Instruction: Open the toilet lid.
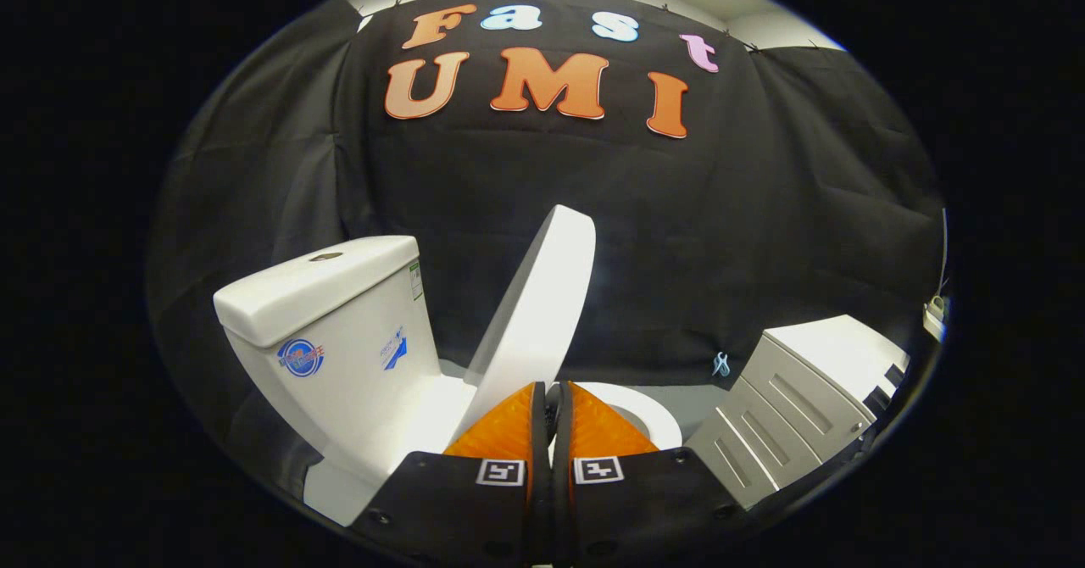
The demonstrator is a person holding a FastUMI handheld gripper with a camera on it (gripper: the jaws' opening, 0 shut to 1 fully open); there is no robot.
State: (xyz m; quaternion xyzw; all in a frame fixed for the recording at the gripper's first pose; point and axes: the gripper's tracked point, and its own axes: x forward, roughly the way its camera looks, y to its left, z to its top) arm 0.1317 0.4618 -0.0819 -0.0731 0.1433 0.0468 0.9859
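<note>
My tongs [551,398] at bottom centre of frame, 2 fingers [509,428] pressed together, nothing visibly held. Toilet lid [542,297] raised, tilted, rising from fingertips at mid-frame. Tank [339,322] left, seat [644,411] just beyond fingers, grey cabinet [797,398] lower right.

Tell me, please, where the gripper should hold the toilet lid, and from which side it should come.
Judging by its pose, grip the lid's thin free edge, coming from the bowl side, opposite the tank. The gripper already has its jaws nearly closed at the raised lid's lower edge.
</note>
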